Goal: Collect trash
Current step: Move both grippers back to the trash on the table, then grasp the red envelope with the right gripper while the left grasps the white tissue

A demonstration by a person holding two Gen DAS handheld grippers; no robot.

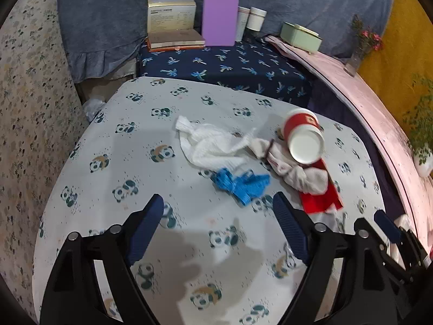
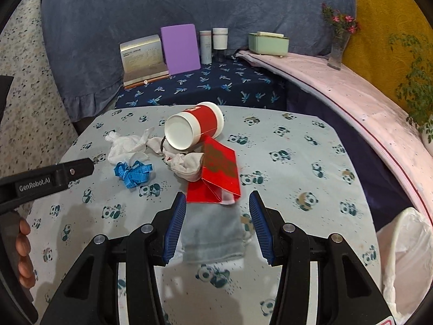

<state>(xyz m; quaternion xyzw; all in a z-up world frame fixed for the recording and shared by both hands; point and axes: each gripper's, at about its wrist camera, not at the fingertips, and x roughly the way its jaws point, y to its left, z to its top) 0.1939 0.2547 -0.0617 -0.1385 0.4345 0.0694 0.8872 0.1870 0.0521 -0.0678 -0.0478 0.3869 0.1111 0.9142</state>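
1. Presently the right gripper (image 2: 217, 216) hangs with its jaws spread wide and nothing between the pads; a grey cloth (image 2: 212, 233) lies on the table under the gap, with the red envelope (image 2: 216, 174) just ahead of the tips.
2. Likewise the left gripper (image 1: 217, 222) is wide open and empty, hovering short of the blue tape measure (image 1: 240, 184).
3. Beyond lie the crumpled white tissue (image 1: 208, 143), a balled white sock (image 1: 300, 173) and the tipped red paper cup (image 1: 303, 135), all clustered on the panda tablecloth (image 1: 135, 162).
4. A white bag (image 2: 406, 249) sits at the table's right edge, probably for the trash.
5. Judging by this, collection is at the approach step: nothing is held. Next, the right needs lowering and closing on the envelope.
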